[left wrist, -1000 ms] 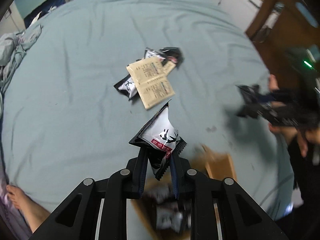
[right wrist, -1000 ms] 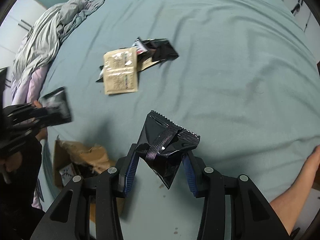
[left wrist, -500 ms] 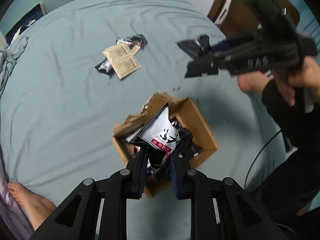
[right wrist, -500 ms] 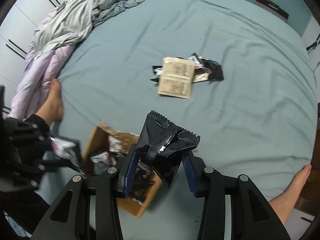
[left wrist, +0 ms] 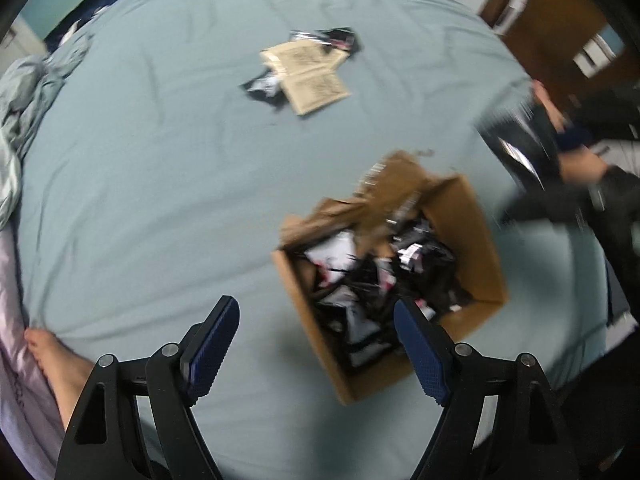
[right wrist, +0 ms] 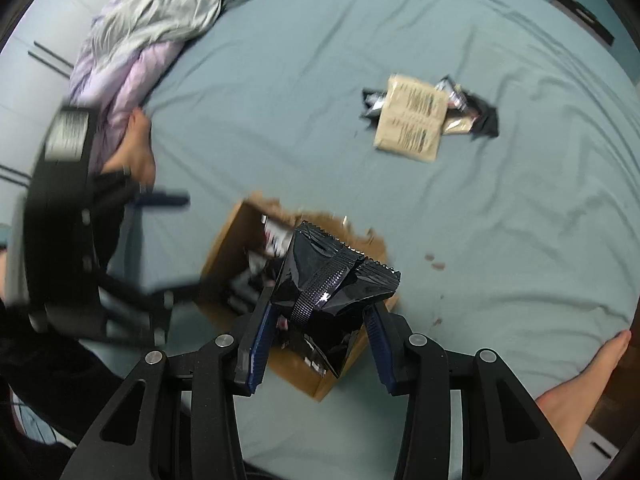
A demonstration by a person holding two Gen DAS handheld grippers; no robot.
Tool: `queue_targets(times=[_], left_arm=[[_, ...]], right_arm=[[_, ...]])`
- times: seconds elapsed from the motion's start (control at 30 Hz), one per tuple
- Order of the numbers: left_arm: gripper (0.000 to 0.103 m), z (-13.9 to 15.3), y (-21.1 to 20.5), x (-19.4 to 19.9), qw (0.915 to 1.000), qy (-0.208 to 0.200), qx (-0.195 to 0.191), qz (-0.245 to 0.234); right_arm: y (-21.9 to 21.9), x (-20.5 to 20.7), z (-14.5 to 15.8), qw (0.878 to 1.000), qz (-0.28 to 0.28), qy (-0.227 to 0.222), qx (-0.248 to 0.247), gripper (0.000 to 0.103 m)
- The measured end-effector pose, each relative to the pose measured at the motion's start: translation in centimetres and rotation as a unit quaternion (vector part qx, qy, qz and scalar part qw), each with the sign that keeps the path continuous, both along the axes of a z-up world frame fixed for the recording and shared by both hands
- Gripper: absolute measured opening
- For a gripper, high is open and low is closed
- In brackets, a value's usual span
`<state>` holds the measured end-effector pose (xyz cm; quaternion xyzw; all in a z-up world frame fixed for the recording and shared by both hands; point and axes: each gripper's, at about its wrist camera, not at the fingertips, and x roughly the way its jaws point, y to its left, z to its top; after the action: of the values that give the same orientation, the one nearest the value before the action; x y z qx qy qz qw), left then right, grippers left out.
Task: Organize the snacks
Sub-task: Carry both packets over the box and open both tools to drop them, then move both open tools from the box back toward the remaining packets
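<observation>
Now the left gripper [left wrist: 316, 344] gapes empty (box [left wrist: 480, 240] below), right gripper [right wrist: 316, 332] clamping black packet [right wrist: 332, 284].

Dim soft light; motion blur both views; fisheye-bent, dark corners.

Bed with wrinkled teal-blue sheet [left wrist: 152, 152] carries everything. Open brown cardboard box [left wrist: 476, 232] of black-and-white snack packets sits on it. Well apart: small pile of tan paper sachets [right wrist: 412, 120] over black foil packets [right wrist: 486, 118]. Crumpled grey-lilac bedding [right wrist: 160, 12] at the edge.
</observation>
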<state>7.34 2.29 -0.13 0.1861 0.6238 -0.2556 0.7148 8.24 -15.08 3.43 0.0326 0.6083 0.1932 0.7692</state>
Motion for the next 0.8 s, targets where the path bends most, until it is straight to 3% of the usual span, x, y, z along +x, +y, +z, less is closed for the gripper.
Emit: queue_targets(times=[0.2,0.43,0.5,0.67,0.8], left_arm=[[0.081,-0.6,1.6,1.7,0.999,0.005,0.008,0.044],[0.081,-0.8,0.8,1.3,0.9994,0.002,0.022,0.025],[0.081,-0.8,0.3,1.1,0.9995,-0.002,0.029,0.013],[0.081,-1.0,-1.0,0.2,0.9991,-0.01,0.039,-0.014],[0.081,-0.8,-1.6,-0.2,0.9984,-0.02,0.043,-0.029]], right_arm=[[2.6,-0.7,-2.2,0.997,0.054,0.05,-0.008,0.042],[4.5,-1.1,-3.7,0.988,0.1,0.105,0.044,0.044],[4.5,-0.9,-4.1,0.986,0.095,0.124,0.052,0.051],[3.3,0.2,-4.3,0.991,0.046,0.115,0.044,0.073],[1.2,1.2,-4.7,0.995,-0.009,0.1,0.016,0.075]])
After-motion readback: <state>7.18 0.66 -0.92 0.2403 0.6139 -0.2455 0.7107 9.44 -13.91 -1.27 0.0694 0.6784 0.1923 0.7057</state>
